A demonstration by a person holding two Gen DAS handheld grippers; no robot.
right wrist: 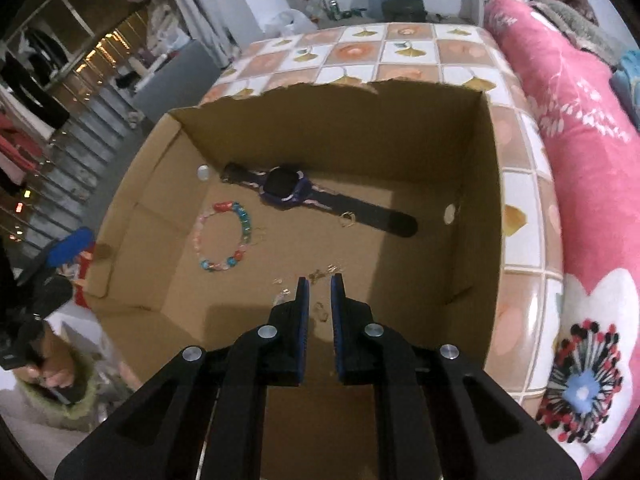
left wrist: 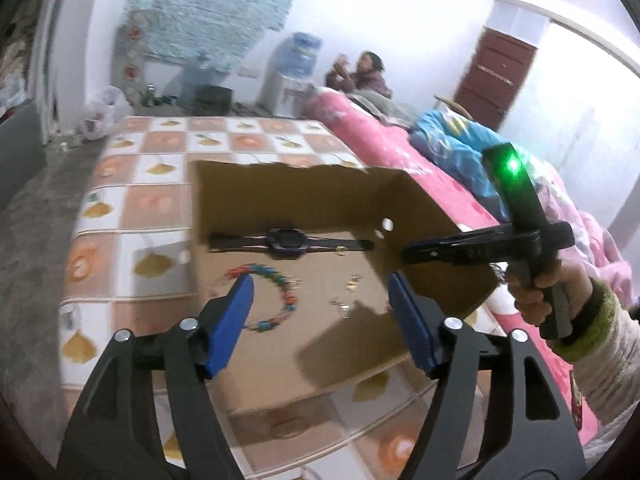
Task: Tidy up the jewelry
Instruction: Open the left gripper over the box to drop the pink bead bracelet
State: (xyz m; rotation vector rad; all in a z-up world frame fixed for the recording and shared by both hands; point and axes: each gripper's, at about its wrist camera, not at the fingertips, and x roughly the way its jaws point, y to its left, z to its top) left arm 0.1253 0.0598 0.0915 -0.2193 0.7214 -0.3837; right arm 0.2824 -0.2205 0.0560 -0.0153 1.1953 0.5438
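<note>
A: Both grippers are over the cardboard box now. Everything's already in it: the smartwatch laid flat along the far wall, strap stretched out from ten o'clock to four.

B: And the beaded bracelet sits at about eight o'clock of the watch, apart from it. Looks deliberate to me, each piece in its own patch so nothing tangles.

A: The small stuff, too. A little cluster of gold earrings lies loose on the box floor, just past the right gripper.

B: That one's jaws stand nearly together, only a slim gap, nothing pinched between them. Pointed steeply down, so I'd guess it's lining up on an earring.

A: The left gripper is the opposite: blue pads spread wide, empty, with the bracelet showing between them.

B: Wide enough to take the bracelet, I'd say. The box rests on the tiled tabletop, the pink quilt at three o'clock.
</note>
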